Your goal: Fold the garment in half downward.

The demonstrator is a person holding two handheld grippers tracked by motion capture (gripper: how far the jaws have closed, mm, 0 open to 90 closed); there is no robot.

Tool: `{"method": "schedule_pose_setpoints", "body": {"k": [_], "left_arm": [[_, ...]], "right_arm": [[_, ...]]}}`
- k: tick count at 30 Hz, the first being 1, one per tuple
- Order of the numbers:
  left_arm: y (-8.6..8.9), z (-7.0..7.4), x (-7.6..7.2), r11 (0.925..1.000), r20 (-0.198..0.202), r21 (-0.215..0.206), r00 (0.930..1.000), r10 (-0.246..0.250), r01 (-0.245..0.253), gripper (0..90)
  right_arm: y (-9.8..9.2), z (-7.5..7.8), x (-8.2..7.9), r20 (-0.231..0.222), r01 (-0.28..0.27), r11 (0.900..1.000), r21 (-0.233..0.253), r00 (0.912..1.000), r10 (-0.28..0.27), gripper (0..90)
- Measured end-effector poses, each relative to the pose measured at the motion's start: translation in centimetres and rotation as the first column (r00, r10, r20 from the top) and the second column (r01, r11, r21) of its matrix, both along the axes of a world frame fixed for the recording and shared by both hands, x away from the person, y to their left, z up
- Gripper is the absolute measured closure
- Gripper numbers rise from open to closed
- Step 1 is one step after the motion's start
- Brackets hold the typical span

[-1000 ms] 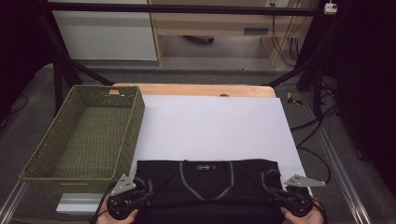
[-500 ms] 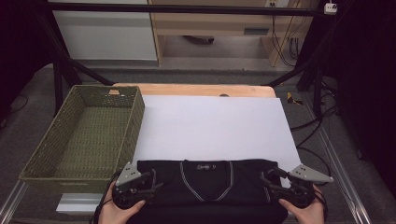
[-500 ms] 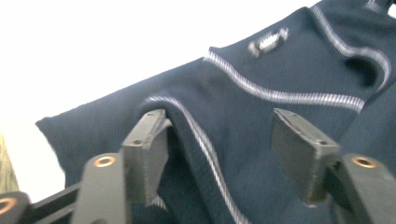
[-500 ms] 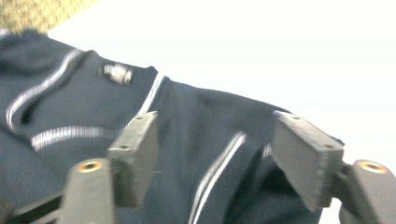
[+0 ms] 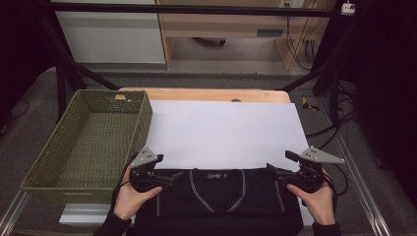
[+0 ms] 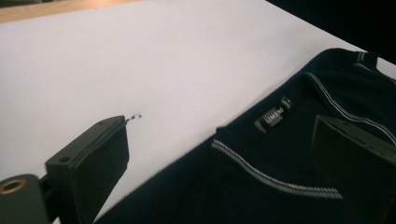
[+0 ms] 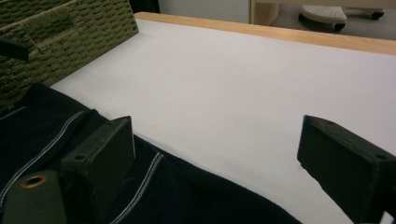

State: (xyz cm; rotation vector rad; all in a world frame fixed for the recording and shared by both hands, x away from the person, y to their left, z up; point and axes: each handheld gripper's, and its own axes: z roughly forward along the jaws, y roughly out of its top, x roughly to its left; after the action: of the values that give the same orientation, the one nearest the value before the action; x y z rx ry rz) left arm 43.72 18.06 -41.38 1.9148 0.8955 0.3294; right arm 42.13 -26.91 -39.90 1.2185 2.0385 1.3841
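Dark shirt [image 5: 216,196] spread crosswise between left gripper [image 5: 162,178] and right gripper [image 5: 278,173], jaws of both spread wide, each at its own shoulder, equally near.

A sheet [image 5: 221,132] lies on the table [image 5: 206,94] and covers most of its top; a strip of the table stays bare behind the sheet. The basket [image 5: 88,142] stands to the left of the sheet, and its right wall is just beside the sheet's left edge. The shirt [image 5: 216,196] lies at the near edge, in front of the sheet, with its collar toward the far side and its upper edge on the sheet. The left gripper [image 5: 164,178] is at the shirt's left shoulder, between basket and collar. The right gripper [image 5: 275,170] is at the shirt's right shoulder, well apart from the left gripper.
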Motion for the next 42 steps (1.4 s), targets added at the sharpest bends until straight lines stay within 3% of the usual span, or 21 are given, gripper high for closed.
{"method": "schedule_pose_setpoints", "body": {"k": [8, 13, 16, 20, 24, 30, 35, 38, 42], "left_arm": [[0.0, -1.5, 1.6, 1.0000, -0.035, -0.004, 0.9994, 0.000, 0.000, 0.7], [0.1, -3.0, 2.3, 0.9995, -0.074, 0.025, 0.9970, 0.021, -0.019, 1.7], [0.1, -3.8, 2.8, 0.9954, -0.076, 0.083, 0.9957, 0.053, -0.047, 4.8], [0.0, -4.9, 3.4, 0.9923, -0.113, 0.108, 0.9909, 0.073, -0.060, 15.4], [0.0, -5.5, 3.7, 0.9888, -0.124, 0.140, 0.9899, 0.070, -0.052, 24.0], [-0.2, -6.2, 4.0, 0.9821, -0.163, 0.187, 0.9852, 0.051, -0.020, 39.1], [-0.2, -6.2, 3.9, 0.9771, -0.139, 0.213, 0.9894, 0.041, -0.010, 49.1], [-0.2, -6.2, 3.8, 0.9767, -0.142, 0.215, 0.9892, 0.036, -0.005, 54.1], [-0.2, -6.2, 3.7, 0.9756, -0.149, 0.219, 0.9885, 0.029, 0.004, 58.9]], "right_arm": [[-0.1, -1.1, 1.0, -0.037, 0.022, 1.000, -0.005, 0.9991, -0.022, 10.3], [-0.8, -2.7, 1.2, -0.073, 0.041, 0.999, -0.031, 0.9964, -0.044, 11.5], [-1.2, -3.6, 1.6, -0.106, 0.056, 0.997, -0.048, 0.9924, -0.061, 12.7], [-1.6, -4.5, 1.8, -0.144, 0.072, 0.994, -0.080, 0.9861, -0.083, 15.0], [-2.2, -5.1, 2.0, -0.164, 0.098, 0.990, -0.102, 0.9799, -0.114, 19.6], [-3.2, -6.6, 2.2, -0.207, 0.143, 0.972, -0.187, 0.9616, -0.181, 28.0], [-3.8, -7.4, 2.3, -0.258, 0.129, 0.973, -0.190, 0.9501, -0.176, 35.3], [-3.7, -7.6, 2.4, -0.273, 0.114, 0.967, -0.228, 0.9458, -0.175, 38.4], [-3.5, -7.6, 2.4, -0.272, 0.111, 0.962, -0.248, 0.9456, -0.179, 39.3]]}}
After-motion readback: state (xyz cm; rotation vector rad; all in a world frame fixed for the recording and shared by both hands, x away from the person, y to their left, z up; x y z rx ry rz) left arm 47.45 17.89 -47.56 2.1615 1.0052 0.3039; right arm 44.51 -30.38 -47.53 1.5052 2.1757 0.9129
